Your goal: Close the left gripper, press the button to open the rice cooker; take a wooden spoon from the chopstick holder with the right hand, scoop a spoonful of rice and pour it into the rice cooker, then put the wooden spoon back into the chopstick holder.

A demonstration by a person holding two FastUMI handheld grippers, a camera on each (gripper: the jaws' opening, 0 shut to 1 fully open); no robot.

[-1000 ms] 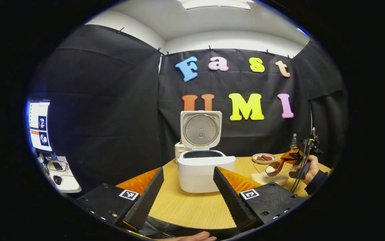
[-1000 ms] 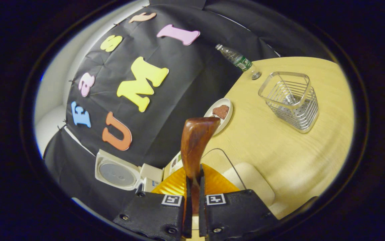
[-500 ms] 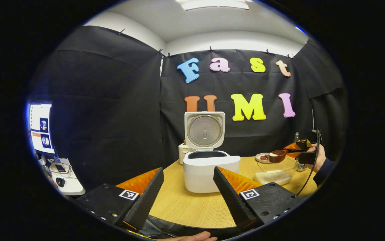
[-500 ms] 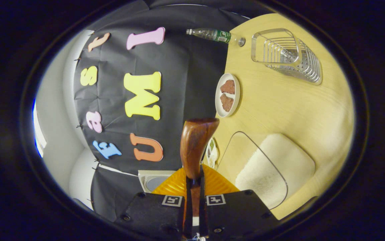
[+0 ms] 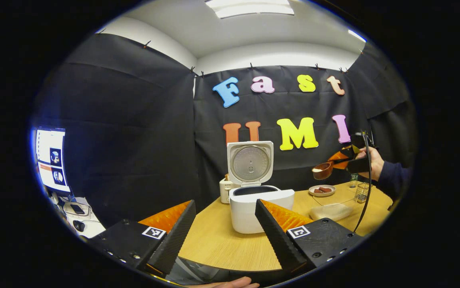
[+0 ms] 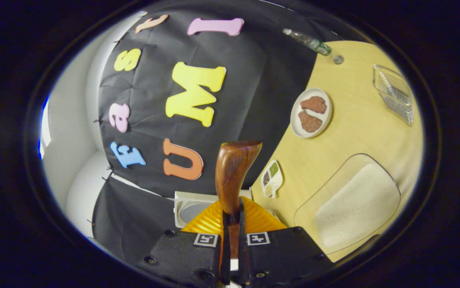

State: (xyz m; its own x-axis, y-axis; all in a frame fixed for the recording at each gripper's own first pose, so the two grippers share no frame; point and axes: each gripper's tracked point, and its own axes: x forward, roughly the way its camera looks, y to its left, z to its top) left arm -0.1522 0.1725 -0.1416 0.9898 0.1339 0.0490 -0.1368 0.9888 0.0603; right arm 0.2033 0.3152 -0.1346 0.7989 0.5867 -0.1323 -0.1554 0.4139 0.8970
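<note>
The white rice cooker [image 5: 260, 208] stands on the wooden table with its lid [image 5: 251, 162] raised. My left gripper [image 5: 225, 234] hangs open in front of it, nothing between its fingers. To the right, in the left gripper view, my right gripper [image 5: 352, 158], held by a hand, carries the wooden spoon [image 5: 323, 171] with white rice in its bowl, high above the table. In the right gripper view my right gripper [image 6: 232, 228] is shut on the handle of the wooden spoon [image 6: 234, 172], whose bowl shows from the back. The cooker lid [image 6: 192, 208] peeks out beside it.
A clear rice container [image 5: 346, 202] [image 6: 326, 184], a plate of meat [image 5: 321, 190] [image 6: 311, 113] and the wire chopstick holder [image 5: 361, 192] [image 6: 394, 94] sit on the table's right half. A bottle [image 6: 308, 41] lies near the wall, a small seasoning dish [image 6: 271, 179] by the cooker. A monitor [image 5: 52, 160] glows far left.
My right gripper has lifted the rice-filled spoon out of the container, levelled it and raised it well above the table. The left gripper stays open and has drawn back slightly.
</note>
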